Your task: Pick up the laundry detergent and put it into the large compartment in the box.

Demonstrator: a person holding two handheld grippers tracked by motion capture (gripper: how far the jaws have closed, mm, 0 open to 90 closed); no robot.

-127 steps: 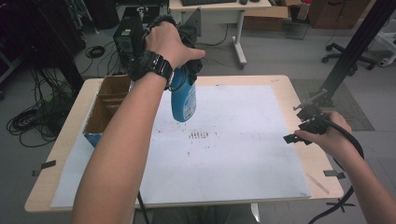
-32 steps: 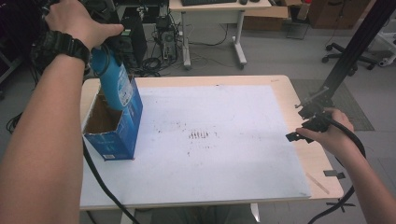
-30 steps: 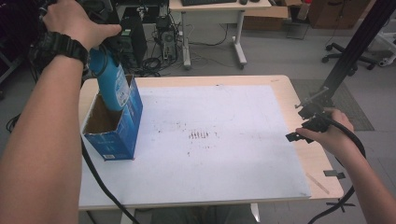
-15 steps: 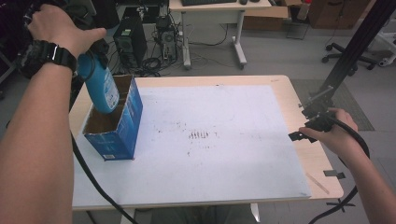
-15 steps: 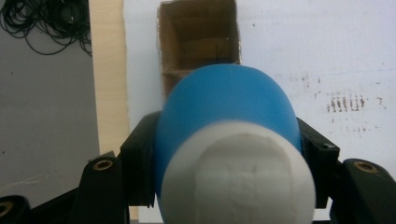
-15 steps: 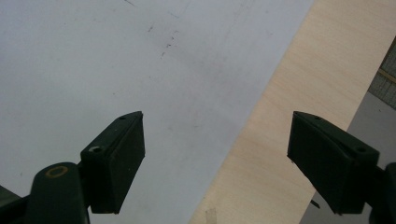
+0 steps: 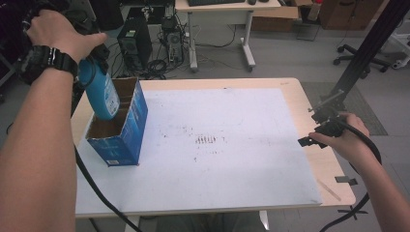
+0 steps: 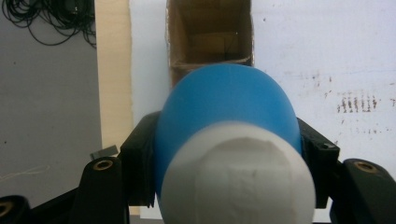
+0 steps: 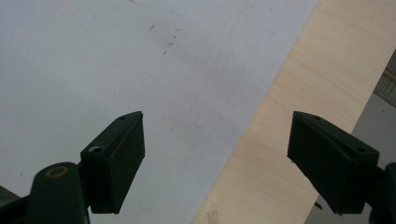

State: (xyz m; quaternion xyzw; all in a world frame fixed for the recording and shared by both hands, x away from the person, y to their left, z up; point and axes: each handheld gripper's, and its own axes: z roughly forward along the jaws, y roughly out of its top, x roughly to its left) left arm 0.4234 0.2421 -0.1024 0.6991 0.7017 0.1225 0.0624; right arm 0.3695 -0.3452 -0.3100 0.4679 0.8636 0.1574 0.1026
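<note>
At the upper left of the high view, the left gripper [image 7: 92,58] is clamped on a blue plastic bottle [image 7: 99,94] with a white cap [image 8: 238,175]; a moment ago it hung above the blue cardboard box [image 7: 121,128], now its base dips tilted into the open top, so the drop-in looks nearly done. Bottle is smooth and rounded, box has raw brown inner walls. Right gripper [image 9: 215,158], jaws spread and empty, hovers at the white mat [image 7: 232,159] edge on the pale wood table [image 7: 333,169], frame right.
</note>
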